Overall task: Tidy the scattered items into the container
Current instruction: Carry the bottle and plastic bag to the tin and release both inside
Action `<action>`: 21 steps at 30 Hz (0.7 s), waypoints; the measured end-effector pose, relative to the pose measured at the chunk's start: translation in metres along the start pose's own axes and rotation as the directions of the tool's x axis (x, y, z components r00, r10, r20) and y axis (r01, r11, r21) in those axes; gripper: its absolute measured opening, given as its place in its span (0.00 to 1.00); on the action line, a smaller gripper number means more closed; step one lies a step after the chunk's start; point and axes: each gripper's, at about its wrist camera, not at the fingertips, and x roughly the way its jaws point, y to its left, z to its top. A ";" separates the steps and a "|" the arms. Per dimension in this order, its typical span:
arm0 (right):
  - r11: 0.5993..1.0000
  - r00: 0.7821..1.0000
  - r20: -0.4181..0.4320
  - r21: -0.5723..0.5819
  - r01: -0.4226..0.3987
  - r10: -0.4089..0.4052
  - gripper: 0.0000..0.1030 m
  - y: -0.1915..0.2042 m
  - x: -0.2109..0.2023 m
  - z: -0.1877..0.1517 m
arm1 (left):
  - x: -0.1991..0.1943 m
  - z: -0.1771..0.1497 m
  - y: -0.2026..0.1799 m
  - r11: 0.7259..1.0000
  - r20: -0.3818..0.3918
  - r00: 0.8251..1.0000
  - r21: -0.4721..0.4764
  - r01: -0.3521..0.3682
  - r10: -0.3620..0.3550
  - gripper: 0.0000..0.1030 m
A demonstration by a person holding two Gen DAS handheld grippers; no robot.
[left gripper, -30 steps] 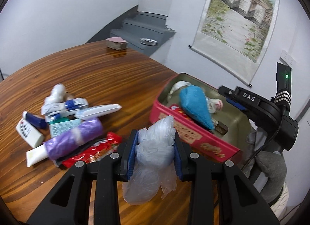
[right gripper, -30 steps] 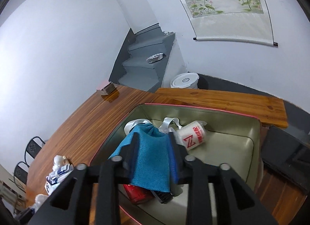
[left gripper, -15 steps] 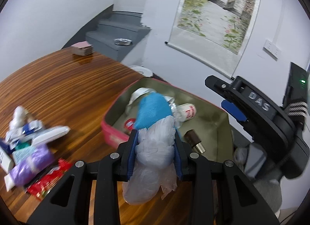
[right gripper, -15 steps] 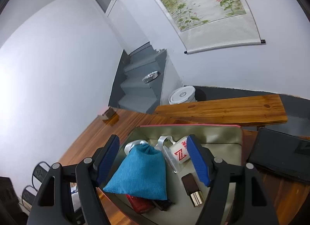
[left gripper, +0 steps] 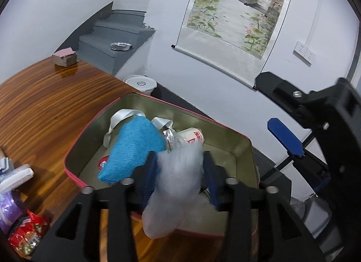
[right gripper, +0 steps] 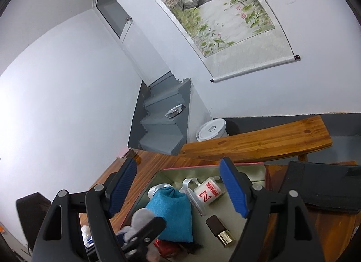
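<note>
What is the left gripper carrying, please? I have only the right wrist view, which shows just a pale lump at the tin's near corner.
Observer: A crumpled clear plastic bag. It sits, blurred, between the fingers of the left gripper, whose jaws are opening.
Operator: Is it over the tin?
Observer: It appears to hang over the near edge of the tin, right beside the blue pouch.
Operator: Is anything lying outside the tin?
Observer: Yes, a red snack packet and a purple roll lie on the table, left of the tin.
</note>
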 end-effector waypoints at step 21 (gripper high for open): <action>0.990 0.996 -0.058 -0.124 -0.069 0.062 0.78 0.027 0.007 -0.019 | -0.022 -0.003 0.027 0.991 0.000 0.993 -0.064 -0.117 0.117 0.58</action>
